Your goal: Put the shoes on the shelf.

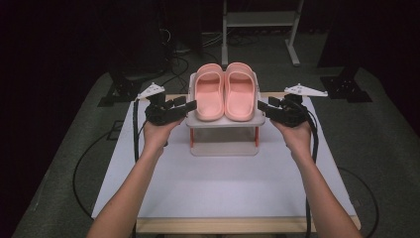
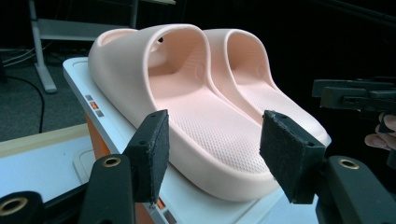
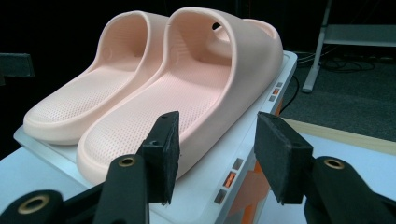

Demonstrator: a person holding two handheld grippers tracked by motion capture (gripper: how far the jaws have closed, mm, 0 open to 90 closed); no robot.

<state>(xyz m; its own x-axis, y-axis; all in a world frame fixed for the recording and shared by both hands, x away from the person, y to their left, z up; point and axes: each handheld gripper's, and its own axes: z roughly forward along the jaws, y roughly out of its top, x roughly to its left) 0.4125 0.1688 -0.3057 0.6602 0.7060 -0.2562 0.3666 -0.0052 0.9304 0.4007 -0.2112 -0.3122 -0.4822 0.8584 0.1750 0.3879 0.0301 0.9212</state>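
Pair of soft pink foam slide sandals [image 1: 224,91] sits side by side on the small white two-tier rack [image 1: 224,122]. Left gripper [image 1: 184,106] and right gripper [image 1: 264,106] flank it — jaws spread, empty. Risk: uneven pinches on rounded foam could slip, or nudge the rack.

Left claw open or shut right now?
Open. In the left gripper view the left claw has its jaws spread wide, with the near pink slipper's heel end between them, neither pad touching it.

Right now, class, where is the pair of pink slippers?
In the high view, the pink slippers sit side by side atop the small white rack, mid-table between both grippers.
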